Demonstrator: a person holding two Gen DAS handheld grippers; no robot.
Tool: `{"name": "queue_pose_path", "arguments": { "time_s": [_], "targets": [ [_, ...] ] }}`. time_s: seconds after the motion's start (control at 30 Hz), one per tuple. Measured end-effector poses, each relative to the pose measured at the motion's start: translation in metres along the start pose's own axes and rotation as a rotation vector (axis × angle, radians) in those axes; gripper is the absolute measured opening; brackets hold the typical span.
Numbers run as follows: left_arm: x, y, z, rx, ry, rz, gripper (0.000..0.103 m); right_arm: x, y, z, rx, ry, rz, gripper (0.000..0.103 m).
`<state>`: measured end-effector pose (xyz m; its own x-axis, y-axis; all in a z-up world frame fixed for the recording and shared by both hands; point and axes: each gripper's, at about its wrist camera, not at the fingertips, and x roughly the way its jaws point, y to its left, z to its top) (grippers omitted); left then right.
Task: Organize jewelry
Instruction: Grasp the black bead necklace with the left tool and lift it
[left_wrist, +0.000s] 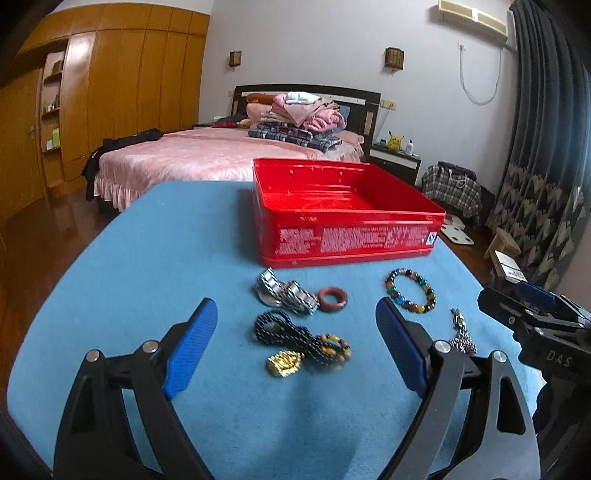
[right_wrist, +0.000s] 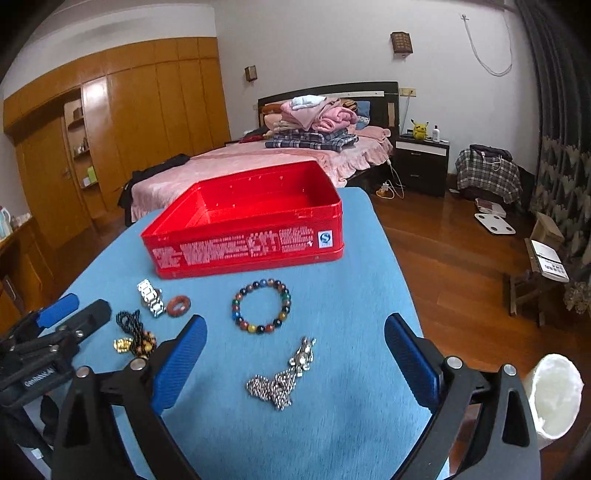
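Observation:
An open red tin box (left_wrist: 347, 218) stands on the blue table (left_wrist: 147, 258), also in the right wrist view (right_wrist: 243, 236). In front of it lie a silver watch (left_wrist: 286, 293), a reddish ring (left_wrist: 333, 298), a black bead necklace with a gold pendant (left_wrist: 295, 343), a multicoloured bead bracelet (left_wrist: 410, 295) and a silver chain (right_wrist: 284, 376). My left gripper (left_wrist: 295, 350) is open, hovering over the black necklace. My right gripper (right_wrist: 295, 362) is open, hovering over the silver chain. Both are empty.
A pink bed (left_wrist: 221, 155) with folded clothes stands behind the table. A wooden wardrobe (left_wrist: 110, 92) is at the left. A white bin (right_wrist: 554, 395) stands by the table's right edge, over the wooden floor (right_wrist: 461, 277).

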<state>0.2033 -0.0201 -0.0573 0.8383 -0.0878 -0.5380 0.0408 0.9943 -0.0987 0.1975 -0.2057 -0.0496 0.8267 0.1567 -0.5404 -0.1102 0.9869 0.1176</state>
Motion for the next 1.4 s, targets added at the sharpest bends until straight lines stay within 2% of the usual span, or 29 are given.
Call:
{"name": "queue_pose_path", "arguments": {
  "time_s": [0.17,0.4,0.53,0.73,0.93,1.03,1.07,1.17,1.2,1.3,1.4],
  "targets": [
    [0.009,-0.004,-0.003,-0.005,0.022,0.015,0.084,-0.001,-0.003,-0.003,0.002,-0.003,0.002,0.095],
    [0.03,-0.006,-0.006,-0.026,0.093,0.033,0.074,-0.001,-0.006,-0.006,0.006,-0.009,0.01,0.095],
    [0.04,-0.002,-0.007,-0.057,0.139,0.021,0.063,0.0,-0.009,-0.007,0.002,-0.009,0.008,0.095],
    [0.048,-0.002,-0.007,-0.088,0.177,0.01,0.061,-0.002,-0.015,-0.008,0.012,-0.015,0.01,0.095],
    [0.055,-0.006,-0.007,-0.096,0.202,-0.026,0.038,-0.002,-0.015,-0.007,0.015,-0.014,0.01,0.095],
    [0.057,-0.012,-0.007,-0.069,0.209,-0.08,0.026,-0.002,-0.016,-0.008,0.018,-0.014,0.009,0.095],
    [0.056,-0.013,-0.007,-0.062,0.204,-0.114,0.026,-0.002,-0.017,-0.008,0.018,-0.013,0.009,0.095],
    [0.052,-0.019,-0.006,-0.038,0.187,-0.148,0.027,-0.002,-0.017,-0.008,0.018,-0.014,0.01,0.095],
    [0.051,-0.019,-0.006,-0.04,0.187,-0.15,0.03,-0.002,-0.017,-0.008,0.019,-0.014,0.009,0.095],
    [0.049,-0.018,-0.009,-0.047,0.193,-0.13,0.051,-0.002,-0.017,-0.008,0.018,-0.014,0.01,0.095],
    [0.049,-0.019,-0.011,-0.048,0.202,-0.128,0.052,-0.002,-0.017,-0.009,0.015,-0.014,0.011,0.095]
  ]
}}
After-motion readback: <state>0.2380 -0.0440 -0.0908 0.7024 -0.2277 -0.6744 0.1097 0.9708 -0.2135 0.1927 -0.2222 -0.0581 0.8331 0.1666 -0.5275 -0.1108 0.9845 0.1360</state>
